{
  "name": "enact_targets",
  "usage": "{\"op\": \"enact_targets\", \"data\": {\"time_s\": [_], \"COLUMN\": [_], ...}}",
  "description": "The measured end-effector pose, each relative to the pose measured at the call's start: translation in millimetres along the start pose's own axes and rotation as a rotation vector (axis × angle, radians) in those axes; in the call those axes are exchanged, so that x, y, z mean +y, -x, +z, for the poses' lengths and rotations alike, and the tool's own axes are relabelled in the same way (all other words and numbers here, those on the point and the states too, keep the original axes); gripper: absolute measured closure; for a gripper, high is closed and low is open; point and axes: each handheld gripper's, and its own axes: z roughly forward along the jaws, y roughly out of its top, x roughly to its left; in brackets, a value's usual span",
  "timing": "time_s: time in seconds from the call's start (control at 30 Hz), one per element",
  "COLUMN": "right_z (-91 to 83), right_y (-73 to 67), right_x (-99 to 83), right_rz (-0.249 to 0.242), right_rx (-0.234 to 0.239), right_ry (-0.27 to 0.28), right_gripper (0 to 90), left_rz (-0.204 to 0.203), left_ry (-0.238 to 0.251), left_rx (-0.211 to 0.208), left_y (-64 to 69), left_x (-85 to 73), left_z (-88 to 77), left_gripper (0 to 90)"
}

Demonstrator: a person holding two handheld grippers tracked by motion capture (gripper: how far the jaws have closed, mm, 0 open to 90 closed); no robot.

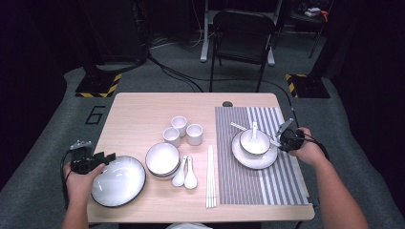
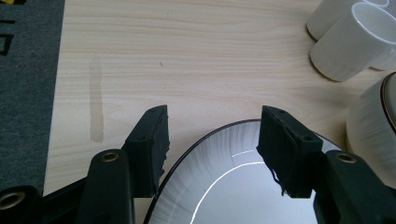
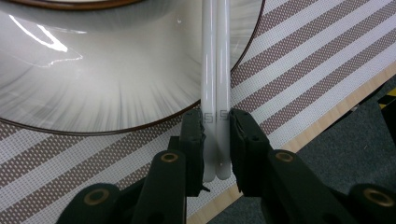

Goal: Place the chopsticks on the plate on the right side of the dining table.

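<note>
My right gripper (image 3: 216,122) is shut on the near ends of a pair of white chopsticks (image 3: 215,56). They run from the jaws up over the rim of a white plate (image 3: 116,84) on the striped placemat (image 3: 317,70). From above, this gripper (image 1: 285,136) sits at the plate's right, and the chopsticks (image 1: 237,126) pass behind a bowl (image 1: 254,143) that holds a spoon (image 1: 254,128). My left gripper (image 2: 212,135) stands open over the far rim of a large dark-rimmed plate (image 2: 233,191) at the table's front left (image 1: 119,183), its pads apart from the plate.
Three white cups (image 1: 184,131) stand mid-table, with stacked bowls (image 1: 162,160), two spoons (image 1: 185,174) and another pair of chopsticks (image 1: 210,176) in front of them. The placemat's right edge nearly meets the table edge (image 1: 305,191). A chair (image 1: 241,38) stands beyond the table.
</note>
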Motion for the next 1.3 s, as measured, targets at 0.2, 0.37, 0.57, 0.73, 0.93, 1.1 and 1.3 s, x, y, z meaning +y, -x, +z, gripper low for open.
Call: {"op": "enact_targets", "data": {"time_s": [0.2,0.37,0.57,0.73,0.93,1.1,1.3], "right_z": [1.3,2.3,2.4,3.2,3.6,3.8,4.1], "right_y": [-1.1,0.6,-0.3,0.1,1.4,1.8,0.8], "right_x": [4.4,7.3,8.8,9.5,11.2,13.2,15.7], "right_rz": [0.0,-0.031,-0.026,-0.033,-0.054,-0.082,-0.093], "right_rx": [-0.011,-0.017,-0.025,-0.034,-0.035,-0.045,-0.048], "right_ry": [-0.012,-0.007,-0.012,-0.009,-0.005,-0.008,-0.017], "right_gripper": [76.1,76.1,76.1,76.0,76.0,76.0,76.1], "left_rz": [0.007,0.007,0.007,0.005,0.004,0.005,0.005], "left_ry": [0.002,0.002,0.002,0.002,0.004,0.006,0.005], "left_rx": [0.002,0.002,0.003,0.004,0.006,0.006,0.006], "left_y": [-0.8,-0.9,-0.7,-0.4,-0.1,-0.4,-0.7], "left_x": [0.1,0.0,-0.1,-0.4,-0.7,-0.8,-1.0], "left_z": [-0.3,-0.4,-0.5,-0.2,0.3,0.1,-0.1], "left_gripper": [43.2,43.2,43.2,43.2,43.2,43.2,43.2]}}
